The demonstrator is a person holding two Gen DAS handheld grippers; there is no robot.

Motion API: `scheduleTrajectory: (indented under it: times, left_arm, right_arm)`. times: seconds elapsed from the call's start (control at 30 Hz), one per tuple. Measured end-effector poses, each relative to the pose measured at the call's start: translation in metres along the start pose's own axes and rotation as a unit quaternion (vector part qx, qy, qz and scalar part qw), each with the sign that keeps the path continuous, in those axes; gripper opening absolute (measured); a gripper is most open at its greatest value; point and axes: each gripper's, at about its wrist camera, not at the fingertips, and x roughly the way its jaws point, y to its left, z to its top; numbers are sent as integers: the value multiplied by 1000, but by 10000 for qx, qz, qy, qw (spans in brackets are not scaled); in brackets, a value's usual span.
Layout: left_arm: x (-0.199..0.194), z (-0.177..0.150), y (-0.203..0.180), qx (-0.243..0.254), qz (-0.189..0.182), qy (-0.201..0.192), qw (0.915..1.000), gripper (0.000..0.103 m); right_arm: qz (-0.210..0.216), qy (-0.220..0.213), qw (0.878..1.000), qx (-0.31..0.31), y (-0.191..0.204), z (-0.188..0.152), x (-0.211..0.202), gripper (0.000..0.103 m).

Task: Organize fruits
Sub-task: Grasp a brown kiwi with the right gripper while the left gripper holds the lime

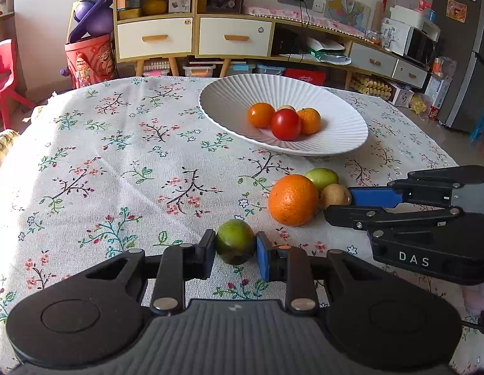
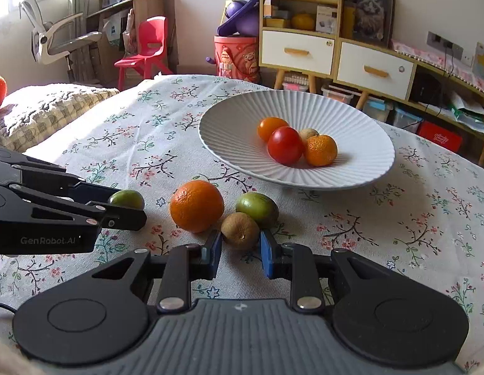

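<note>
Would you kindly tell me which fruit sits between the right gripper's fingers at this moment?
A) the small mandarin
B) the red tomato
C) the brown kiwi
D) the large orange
C: in the right wrist view the right gripper is closed on the brown kiwi, while the large orange lies free on the tablecloth beside it.

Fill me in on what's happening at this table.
A person is sorting fruit with two handheld tongs. The left tongs are shut on a green fruit, the right tongs on a brown kiwi, both on the tablecloth. An orange and another green fruit wait beside them. Four fruits sit in the white plate.
</note>
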Motion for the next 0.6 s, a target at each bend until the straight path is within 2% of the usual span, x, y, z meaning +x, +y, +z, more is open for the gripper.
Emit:
scheduleTrajectory:
  times: [0.3,0.6]
  left_arm:
    - [-2,6,-4,-8,-67,-8,10000,11]
    - [-5,20,-8,-46,-112,-157,9998,11]
  right_arm:
    - [-26,-16,9999,157,-10,3,-8,24]
    - [-66,-207,9990,381,-18,12,-17,24]
